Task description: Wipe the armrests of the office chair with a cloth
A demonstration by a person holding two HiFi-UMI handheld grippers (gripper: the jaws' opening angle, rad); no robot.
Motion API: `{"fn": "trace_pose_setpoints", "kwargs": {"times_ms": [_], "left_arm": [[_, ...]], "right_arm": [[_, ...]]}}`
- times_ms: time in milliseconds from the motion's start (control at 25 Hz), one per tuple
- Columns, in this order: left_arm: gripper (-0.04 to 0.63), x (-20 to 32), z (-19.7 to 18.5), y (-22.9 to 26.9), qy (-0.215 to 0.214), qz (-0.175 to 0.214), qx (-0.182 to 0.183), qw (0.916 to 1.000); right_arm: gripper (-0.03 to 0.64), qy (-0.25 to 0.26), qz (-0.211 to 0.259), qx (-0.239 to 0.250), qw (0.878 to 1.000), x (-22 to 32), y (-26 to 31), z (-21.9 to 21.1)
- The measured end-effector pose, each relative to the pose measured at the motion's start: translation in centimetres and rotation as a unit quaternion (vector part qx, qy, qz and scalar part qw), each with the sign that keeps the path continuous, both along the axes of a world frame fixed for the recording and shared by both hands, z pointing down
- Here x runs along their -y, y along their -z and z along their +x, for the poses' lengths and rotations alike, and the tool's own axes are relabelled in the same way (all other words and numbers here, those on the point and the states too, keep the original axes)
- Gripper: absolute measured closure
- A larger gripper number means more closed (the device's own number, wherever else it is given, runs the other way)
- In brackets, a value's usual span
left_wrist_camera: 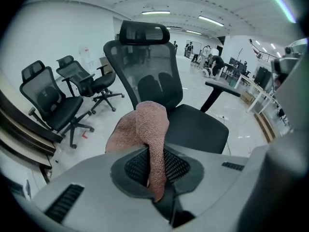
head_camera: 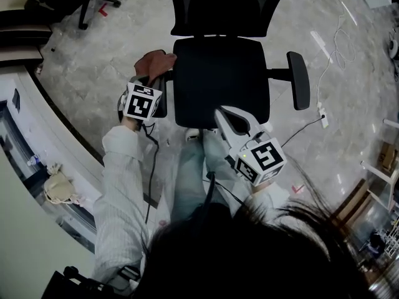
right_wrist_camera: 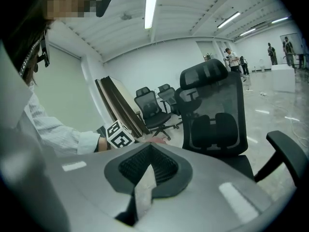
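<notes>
The left tongs [head_camera: 154, 81] were clamped on a pinkish-brown terry cloth [head_camera: 156, 61], left of centre in the head view, at the frame-left armrest [head_camera: 162, 108] of the black mesh office chair [head_camera: 218, 83]. The right tongs [head_camera: 223, 114] hung closed and empty over the seat's front edge, near centre.

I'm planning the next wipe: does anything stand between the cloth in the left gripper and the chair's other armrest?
Only the chair's own black seat lies between the pinkish terry cloth, clamped in the left gripper, and the black padded armrest. The right gripper sits at the seat's front edge, off that line.
</notes>
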State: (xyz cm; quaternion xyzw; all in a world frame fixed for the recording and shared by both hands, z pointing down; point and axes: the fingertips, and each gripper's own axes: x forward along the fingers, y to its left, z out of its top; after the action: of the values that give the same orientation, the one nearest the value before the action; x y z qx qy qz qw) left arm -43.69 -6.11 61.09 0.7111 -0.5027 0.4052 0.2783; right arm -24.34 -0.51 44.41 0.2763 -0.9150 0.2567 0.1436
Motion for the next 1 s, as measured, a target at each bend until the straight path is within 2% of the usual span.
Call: {"fn": "trace_pose_setpoints", "kwargs": {"times_ms": [80,280,440,640,720,840,1000], "left_arm": [[0.557,-1.8,0.8,0.2,-0.007,-0.016,-0.01,0.9998],[0.557,-6.3,3.3,1.1,-0.062,-0.032,-0.009,0.9975],[0.557,-9.9,4.5,2.1,-0.073,-0.03,-0.024,0.9966],[0.557,-14.9,5.3,1.9,-0.059,-0.074,-0.067,0.9932],[0.557,-15.6,5.4,1.8,-0.054,-0.079,-0.08,0.9921],[0.557,-14.6,4.4,2.3,-0.036,-0.054,-0.082,0.9945],[0.557,-10.3,2.6,3.5,0.008,-0.02,-0.104,0.9944]], "right_arm": [[0.615,0.001,0.004,0.003,1.0,-0.1,0.4,-0.1],[0.615,0.009,0.01,0.011,1.0,-1.2,1.3,-0.8],[0.615,0.016,0.013,0.019,1.0,-2.4,2.3,-1.1],[0.615,0.022,0.011,0.024,0.999,-3.5,2.9,-0.8],[0.615,0.024,0.008,0.025,0.999,-3.6,2.8,-0.8],[0.615,0.027,0.003,0.024,0.999,-3.5,2.6,-0.8],[0.615,0.026,-0.006,0.023,0.999,-2.5,1.7,-0.6]]}}
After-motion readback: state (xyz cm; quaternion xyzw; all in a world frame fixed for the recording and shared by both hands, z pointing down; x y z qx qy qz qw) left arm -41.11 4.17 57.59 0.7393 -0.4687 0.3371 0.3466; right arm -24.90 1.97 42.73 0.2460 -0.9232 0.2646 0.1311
